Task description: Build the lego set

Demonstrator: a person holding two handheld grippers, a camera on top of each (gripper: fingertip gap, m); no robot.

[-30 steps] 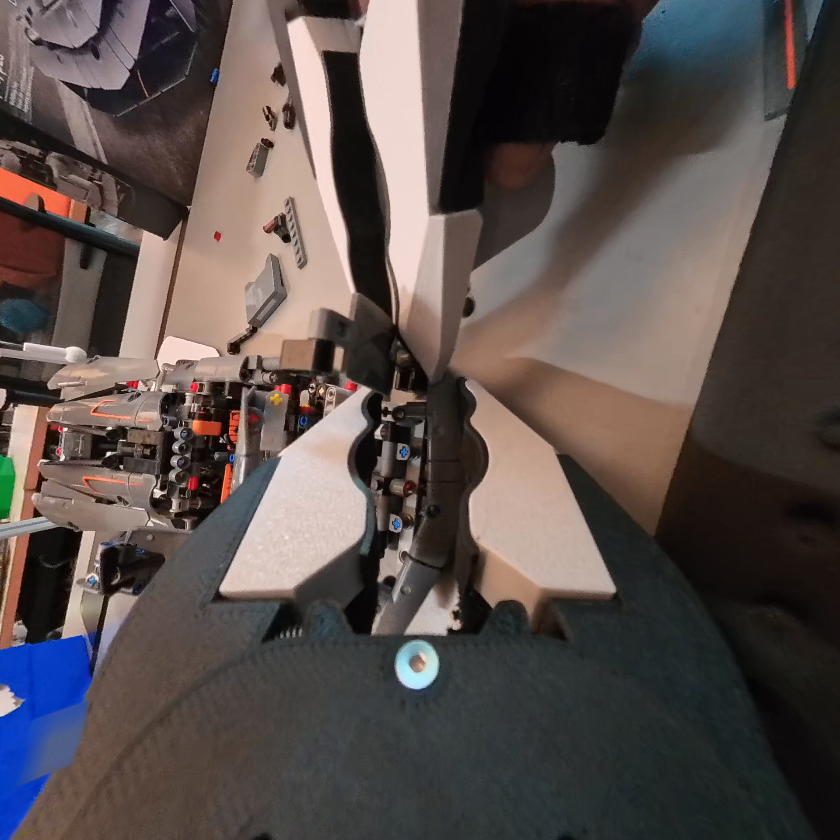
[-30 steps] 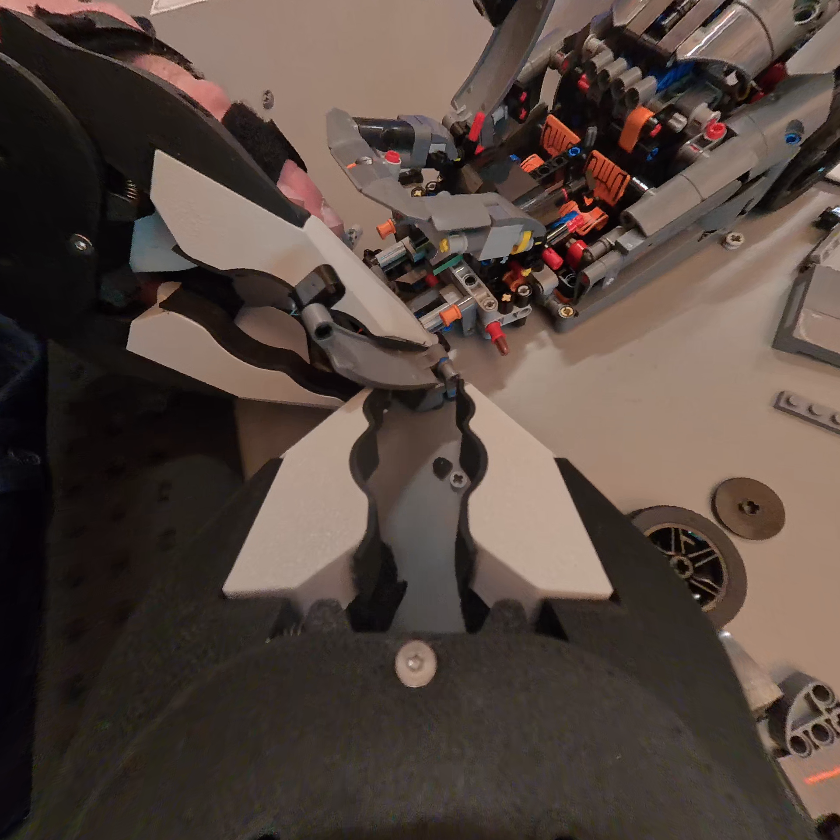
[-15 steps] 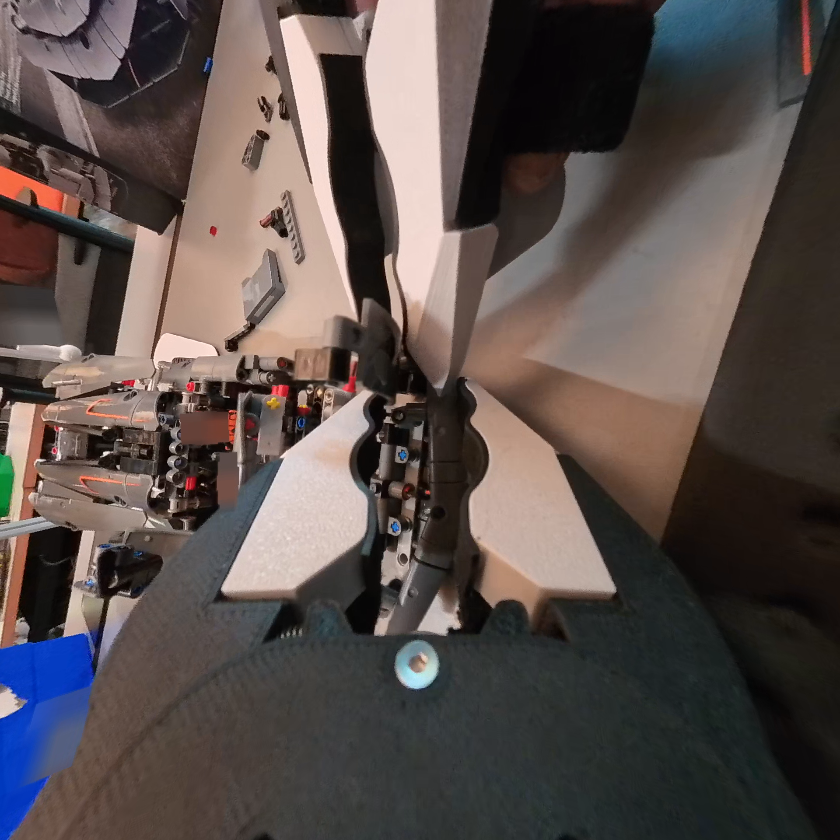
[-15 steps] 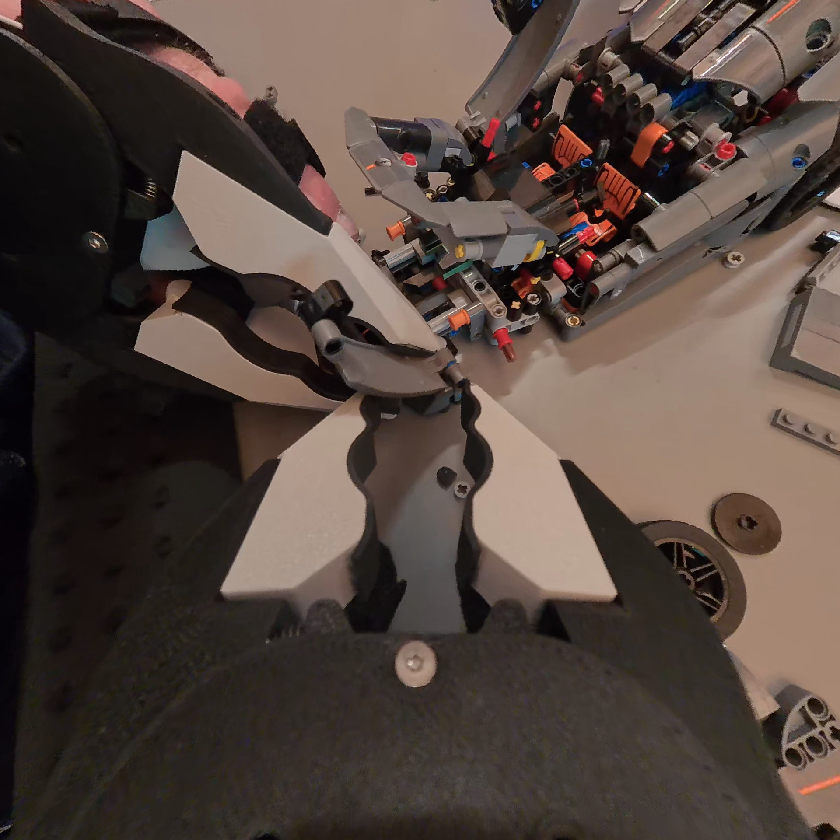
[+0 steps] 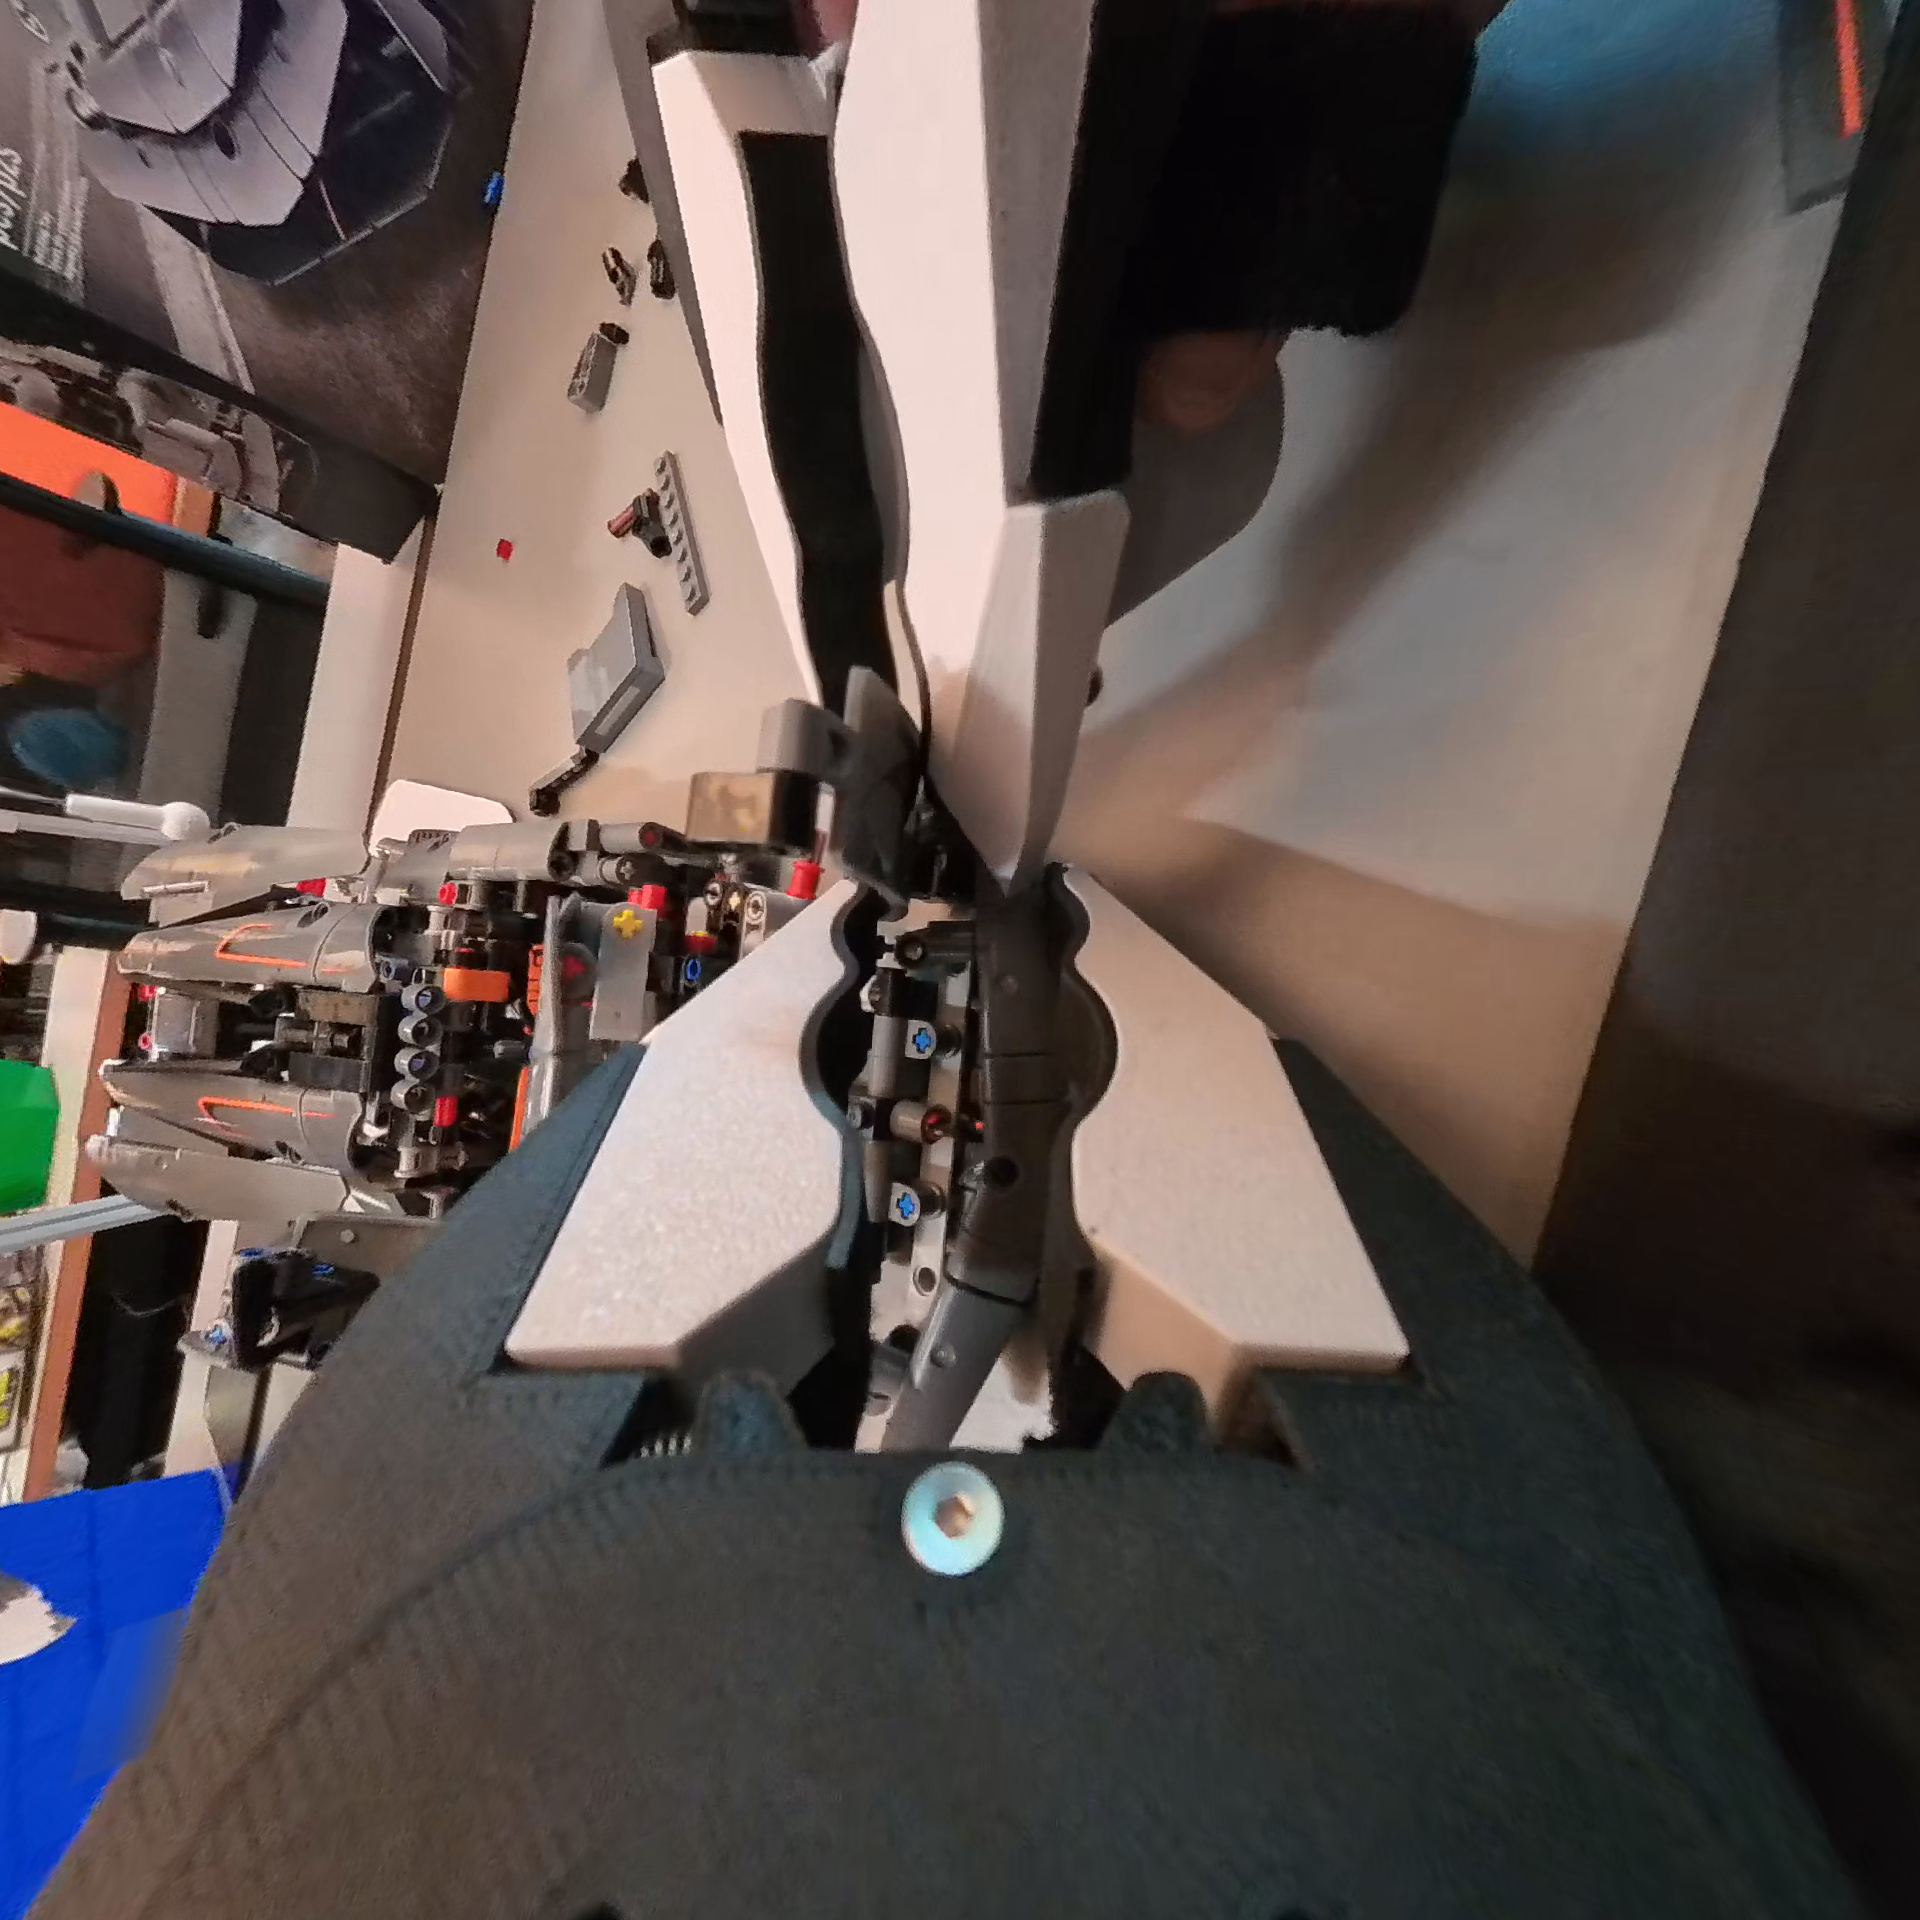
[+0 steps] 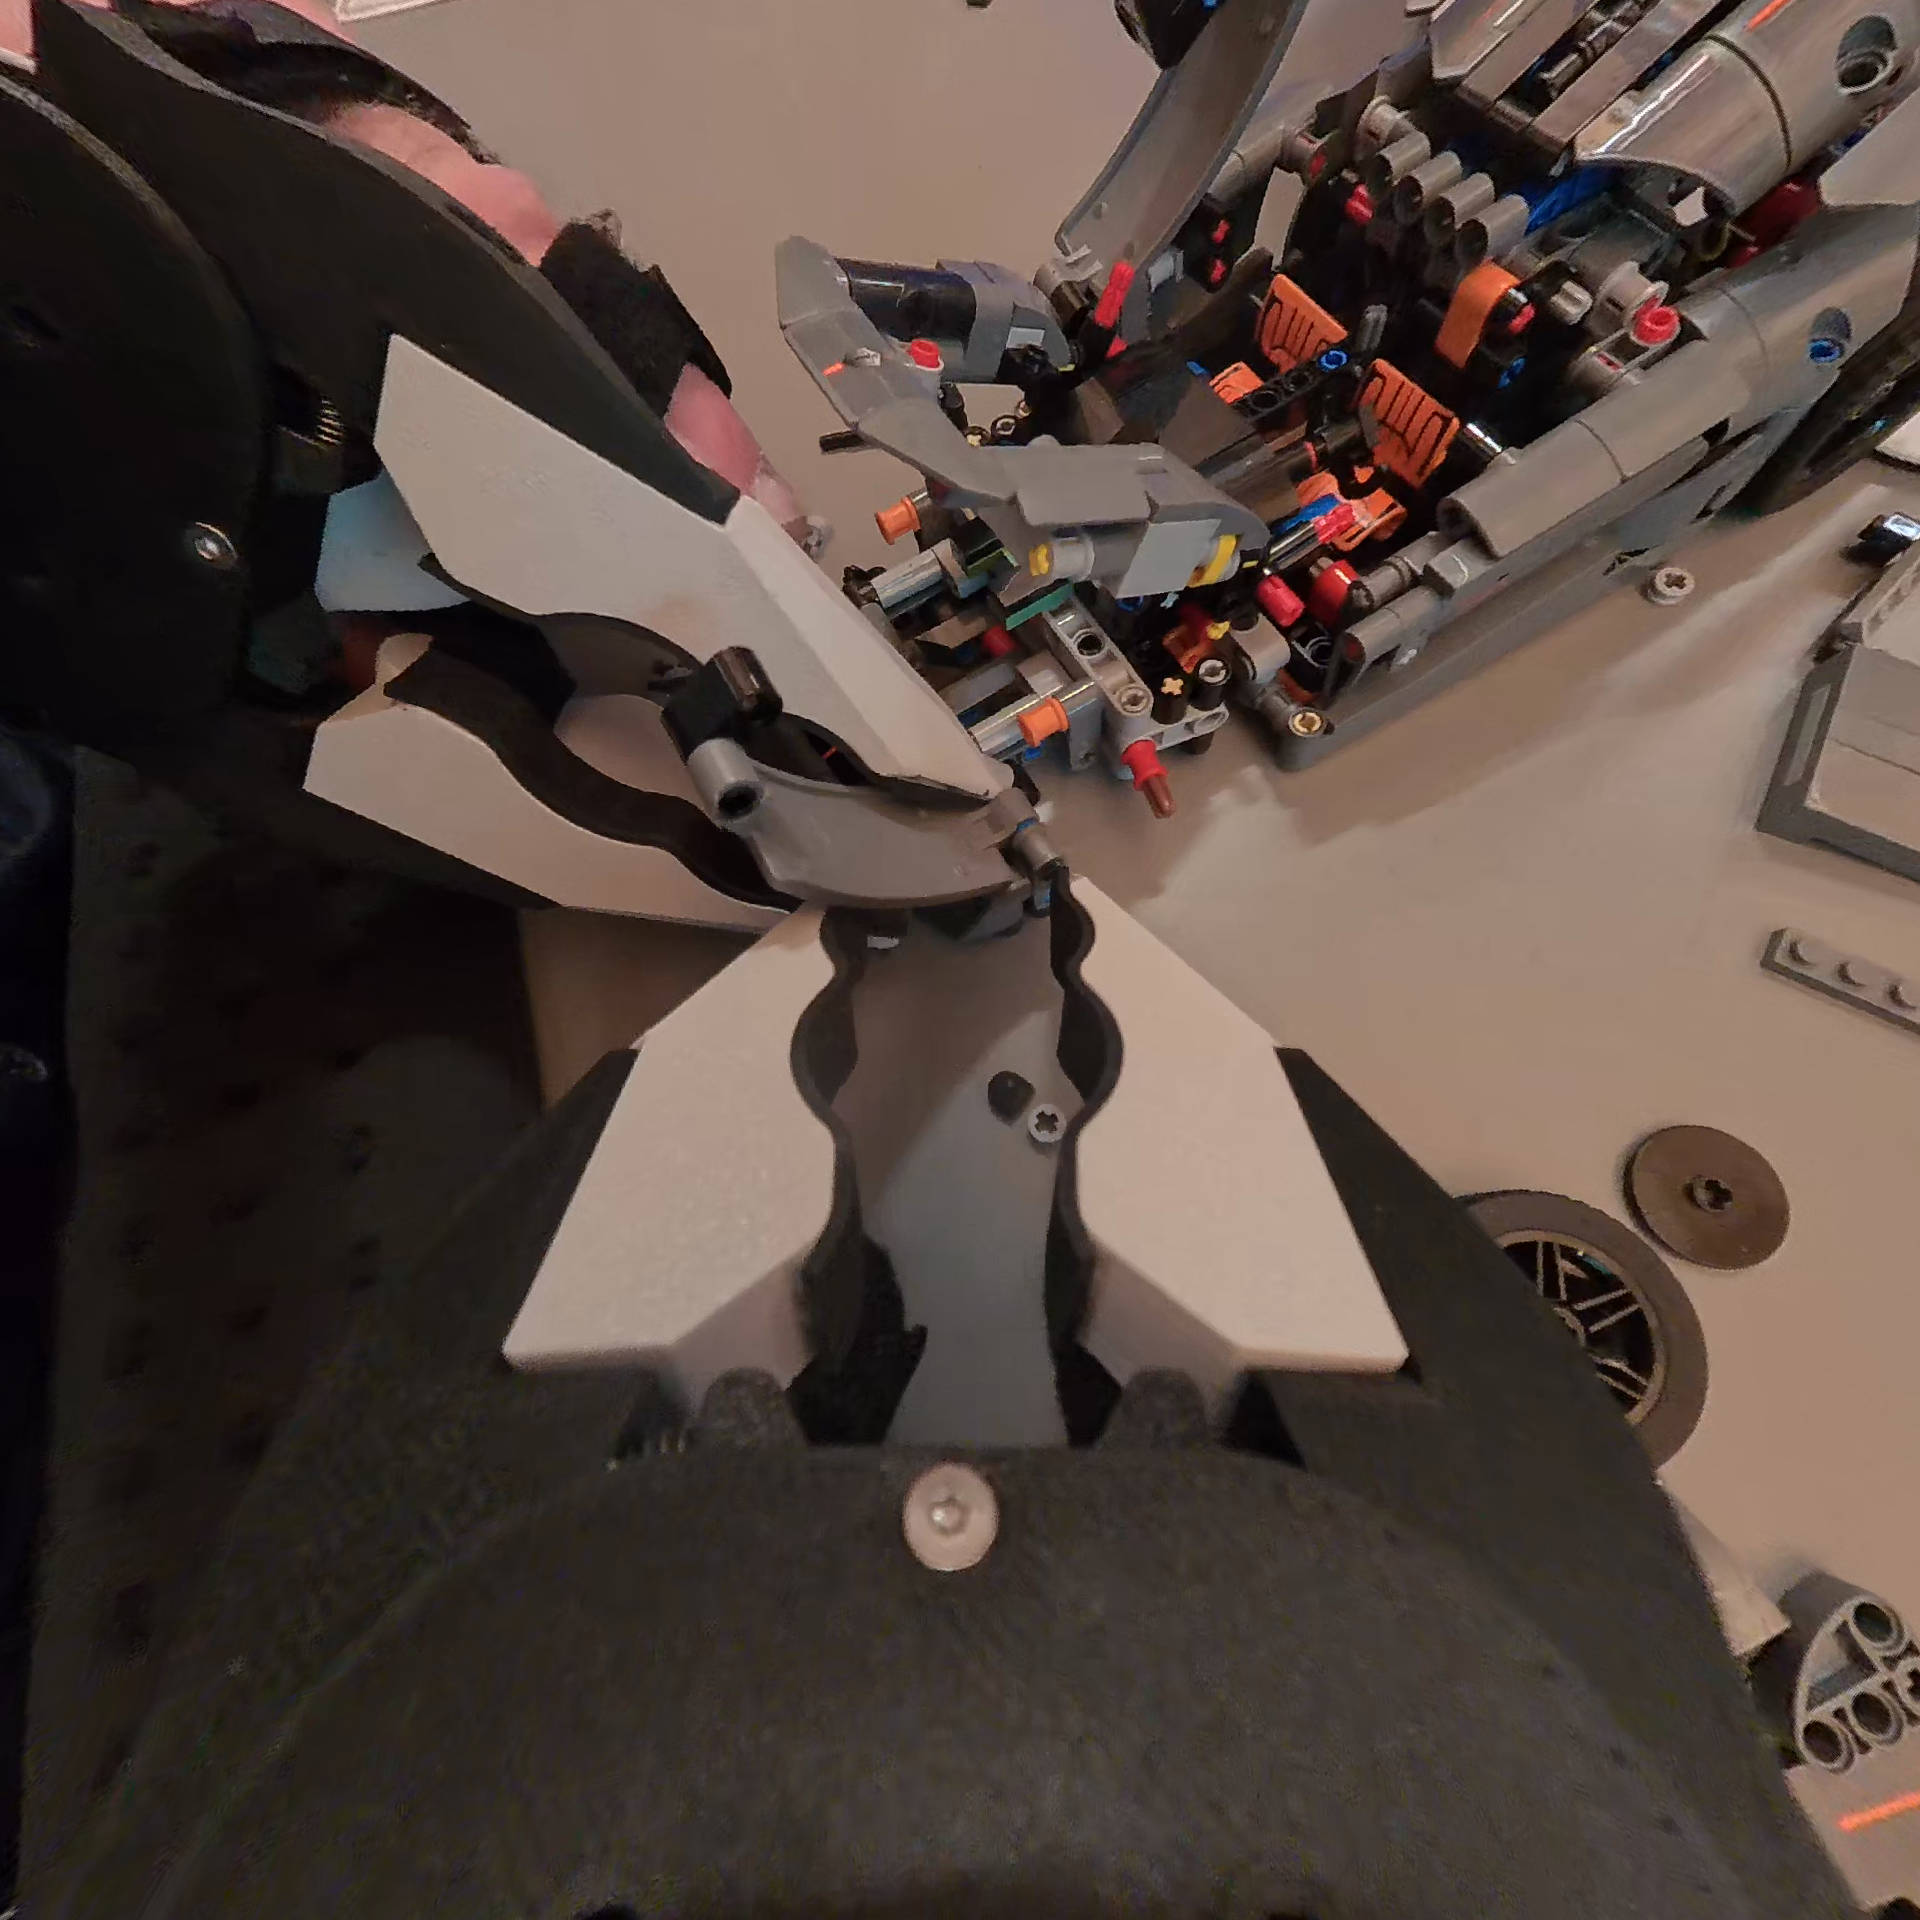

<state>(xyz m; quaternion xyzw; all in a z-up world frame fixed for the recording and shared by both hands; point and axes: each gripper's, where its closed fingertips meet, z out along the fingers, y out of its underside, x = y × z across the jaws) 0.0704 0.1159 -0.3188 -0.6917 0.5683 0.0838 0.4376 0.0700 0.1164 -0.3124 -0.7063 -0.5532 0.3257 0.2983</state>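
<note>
Between the two grippers, a curved grey Technic panel (image 6: 862,847) with a small pin sub-assembly was held above the pale grey surface (image 6: 1403,935). The left gripper (image 6: 997,842) came in from the left of the right wrist view with its jaws narrowed on the panel; the left wrist view showed that same piece (image 5: 1013,1091) running lengthwise through the gap, alongside a short column of grey and black connectors with blue pins. The right gripper (image 6: 945,894) met the panel's lower edge with its tips. Its jaws stood at a moderate gap around that edge, and whether they actually pinched it I could not tell. In the left wrist view the right gripper (image 5: 971,862) reached down from the top, tip to tip with the left one.

Beyond the grippers sat the partly built lego car (image 6: 1455,416), grey bodywork over a dense core of black, red, blue and orange parts, resting on the surface just past the held panel. Loose pieces lay to the right: a spoked wheel (image 6: 1600,1309), a dark round disc (image 6: 1704,1195), a grey studded plate (image 6: 1839,977) and a grey panel assembly (image 6: 1860,748) at the edge. A grey rounded connector (image 6: 1860,1683) lay near the lower right corner. The set's dark box (image 5: 208,208) stood at the far end of the surface in the left wrist view.
</note>
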